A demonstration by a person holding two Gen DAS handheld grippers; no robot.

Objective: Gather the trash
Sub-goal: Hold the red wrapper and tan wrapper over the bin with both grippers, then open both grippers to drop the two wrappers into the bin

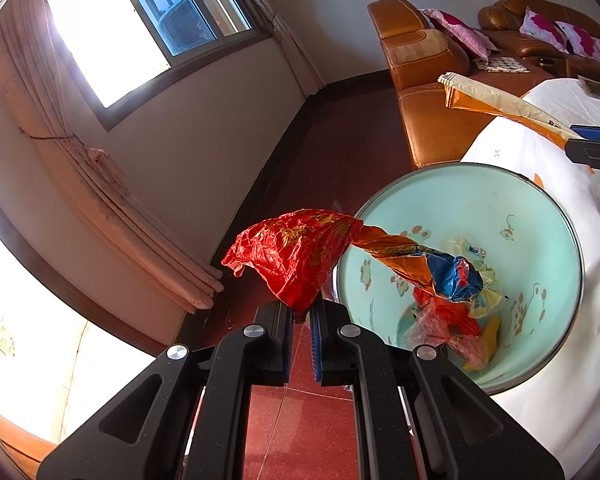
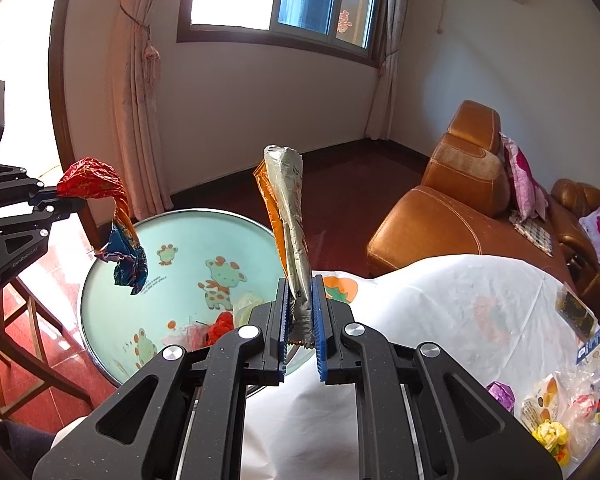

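Observation:
My left gripper (image 1: 301, 314) is shut on a crumpled red, orange and blue wrapper (image 1: 296, 256) that hangs over the rim of the pale green trash bin (image 1: 548, 224). From the right wrist view the left gripper (image 2: 74, 202) holds that wrapper (image 2: 116, 216) above the bin (image 2: 112, 276). My right gripper (image 2: 300, 312) is shut on a long silver and orange wrapper (image 2: 290, 220) standing upright, beside the bin; it shows in the left wrist view (image 1: 500, 104) too. Several wrappers lie inside the bin (image 1: 452, 312).
A table with a white cloth (image 2: 440, 304) stands next to the bin, with more trash and packets (image 2: 560, 412) at its right end. An orange leather sofa (image 2: 452, 208) is behind. A wooden chair (image 2: 28, 344) stands left of the bin.

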